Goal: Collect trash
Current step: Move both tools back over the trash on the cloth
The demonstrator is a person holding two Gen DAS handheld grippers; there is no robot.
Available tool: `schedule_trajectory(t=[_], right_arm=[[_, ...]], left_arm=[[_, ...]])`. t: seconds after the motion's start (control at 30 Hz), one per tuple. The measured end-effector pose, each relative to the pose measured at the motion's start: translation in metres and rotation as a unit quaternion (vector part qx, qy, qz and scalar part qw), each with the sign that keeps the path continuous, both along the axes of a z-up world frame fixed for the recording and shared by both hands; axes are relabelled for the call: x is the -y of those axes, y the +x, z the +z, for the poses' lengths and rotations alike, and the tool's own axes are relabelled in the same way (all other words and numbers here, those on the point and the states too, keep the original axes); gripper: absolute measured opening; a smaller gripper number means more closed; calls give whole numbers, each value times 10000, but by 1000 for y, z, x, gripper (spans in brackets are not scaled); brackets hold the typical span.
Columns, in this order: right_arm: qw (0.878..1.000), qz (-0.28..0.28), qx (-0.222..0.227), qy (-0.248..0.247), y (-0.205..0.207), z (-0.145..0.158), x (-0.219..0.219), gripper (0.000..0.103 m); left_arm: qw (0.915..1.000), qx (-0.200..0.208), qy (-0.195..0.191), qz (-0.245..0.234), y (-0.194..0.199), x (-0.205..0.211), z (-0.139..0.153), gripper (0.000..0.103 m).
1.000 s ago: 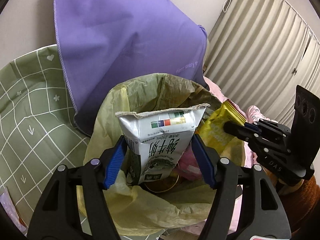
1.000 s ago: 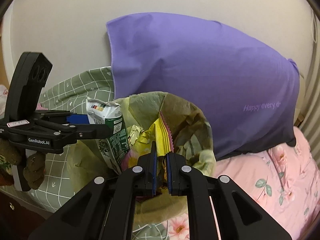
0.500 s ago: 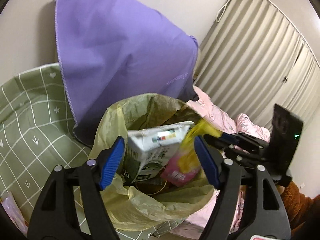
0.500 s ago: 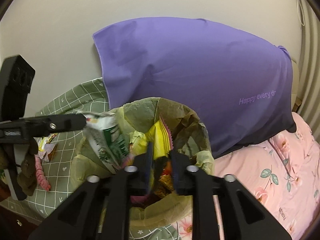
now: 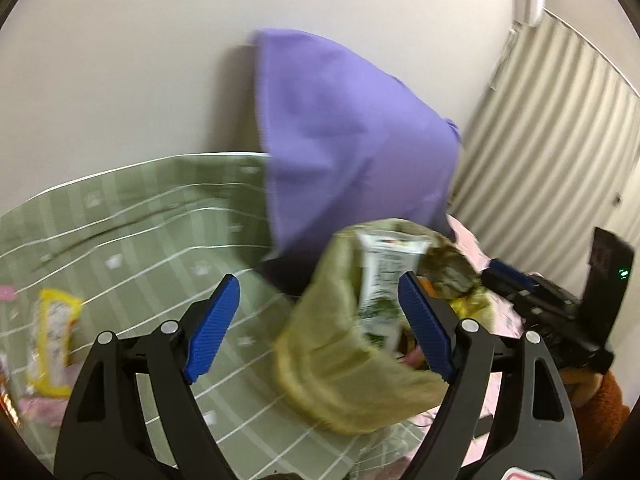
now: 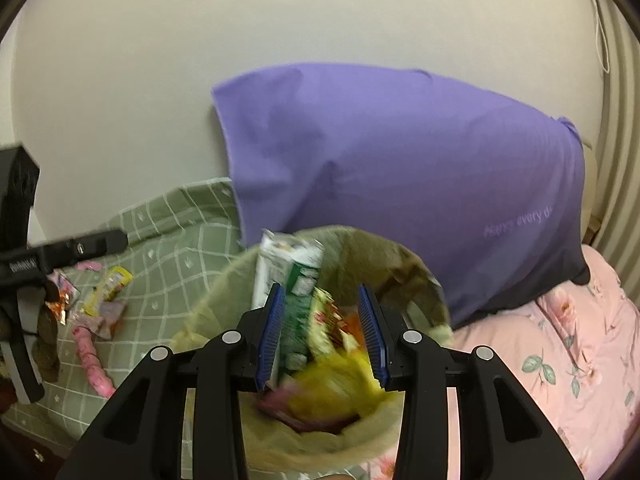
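Bagging underway | carton [image 5: 380,280] and yellow wrapper [image 6: 340,384] sat in bag [image 5: 340,360] | left gripper [image 5: 320,316] gaped, empty | right gripper [image 6: 322,334] had just been opening, gripped nothing | wrappers [image 6: 100,300] remained on green quilt [image 5: 140,240], uncollected.

Bed under green checked sheet [image 5: 140,216], purple pillow [image 6: 400,160], yellowish trash bag [image 5: 340,360], scattered wrappers [image 6: 100,300]

Open green bedspread [image 5: 132,240] toward nine o'clock; blocked at twelve by purple pillow [image 6: 400,168], trash bag [image 6: 224,304] below.
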State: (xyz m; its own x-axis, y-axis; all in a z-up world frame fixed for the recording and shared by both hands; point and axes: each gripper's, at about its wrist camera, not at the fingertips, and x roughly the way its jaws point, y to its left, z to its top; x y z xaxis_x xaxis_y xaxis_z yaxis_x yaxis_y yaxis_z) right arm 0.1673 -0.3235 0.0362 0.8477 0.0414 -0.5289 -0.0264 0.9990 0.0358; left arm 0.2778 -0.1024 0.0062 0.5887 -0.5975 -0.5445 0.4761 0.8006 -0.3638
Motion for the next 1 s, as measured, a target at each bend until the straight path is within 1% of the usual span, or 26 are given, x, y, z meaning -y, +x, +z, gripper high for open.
schedule_trajectory(t=[0.1,0.2,0.27,0.37,0.5,0.57,0.7,0.73,0.77,0.83,0.9,0.97,1.0], right_arm=[[9997,188,75,117,2,5,-18,36],[9987,437,105,230,4,5,-41,36],[9978,599,82,289,6,2,-55,36],[9955,872,-13,380,14,-5,-80,37],[9901,1278,-202,550,26,-16,-115,37],[9872,1460,-293,577,31,-21,-131,37],[9799,1829,-554,569,40,-36,-163,38],[9788,1880,-603,547,41,-40,-169,42],[9780,1914,-635,541,41,-43,-174,51],[9770,1960,-628,552,41,-49,-181,53],[9759,1990,-684,574,42,-53,-186,53],[9742,2023,-786,620,43,-57,-187,53],[9728,2052,-872,635,44,-60,-189,53]], left_arm=[[9991,-36,42,425,-4,-33,-9,77],[9963,-206,74,825,-8,-69,-23,77],[9936,-311,114,1084,-12,-96,-32,77],[9862,-442,196,1583,-18,-139,-46,77],[9719,-518,282,2280,-28,-200,-57,77],[9618,-571,321,2660,-33,-232,-63,77],[9460,-751,299,3140,-37,-280,-72,78],[9440,-780,303,3191,-36,-285,-75,79],[9427,-817,283,3223,-36,-291,-77,83],[9423,-998,146,3193,-33,-304,-84,83],[9422,-1099,114,3164,-30,-310,-87,83],[9447,-1018,155,3114,-25,-311,-85,83],[9460,-898,246,3104,-20,-309,-82,83]])
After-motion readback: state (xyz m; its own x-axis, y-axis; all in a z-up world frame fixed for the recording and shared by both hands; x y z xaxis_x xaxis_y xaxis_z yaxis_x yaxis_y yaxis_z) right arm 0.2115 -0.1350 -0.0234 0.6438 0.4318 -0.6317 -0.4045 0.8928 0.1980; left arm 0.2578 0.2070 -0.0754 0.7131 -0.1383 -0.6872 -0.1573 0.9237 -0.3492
